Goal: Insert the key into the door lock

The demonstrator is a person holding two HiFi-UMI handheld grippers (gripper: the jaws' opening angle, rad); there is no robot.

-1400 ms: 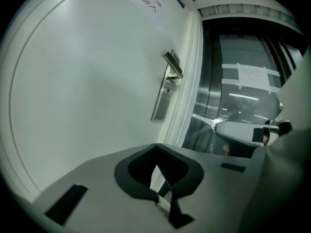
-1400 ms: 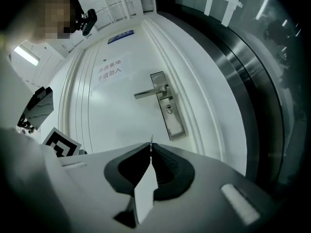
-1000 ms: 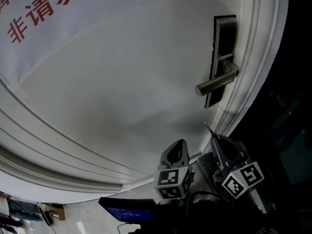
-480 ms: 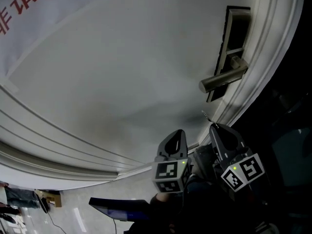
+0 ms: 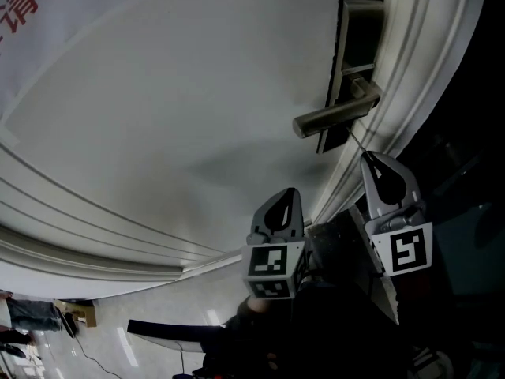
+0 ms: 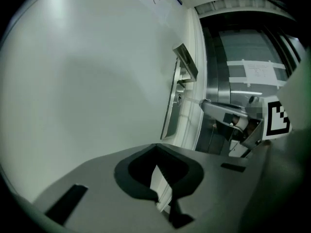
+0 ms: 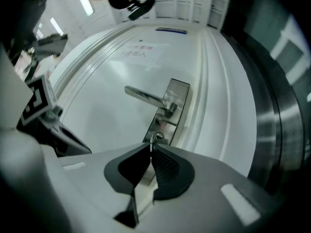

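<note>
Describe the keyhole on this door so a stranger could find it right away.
On the white door, a tall metal plate sits by the edge, with a lever handle. The keyhole is the small round ring below that handle, right at the tip of the key.

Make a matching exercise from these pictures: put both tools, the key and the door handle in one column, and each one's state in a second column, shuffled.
1. left tool
2. right tool
3. key
4. door handle

A. sticks out of the lock plate, untouched
B. shut, nothing held
C. pinched between jaws, pointing at the lock plate
D. shut on the key

Pairs: 1-B, 2-D, 3-C, 4-A
</note>
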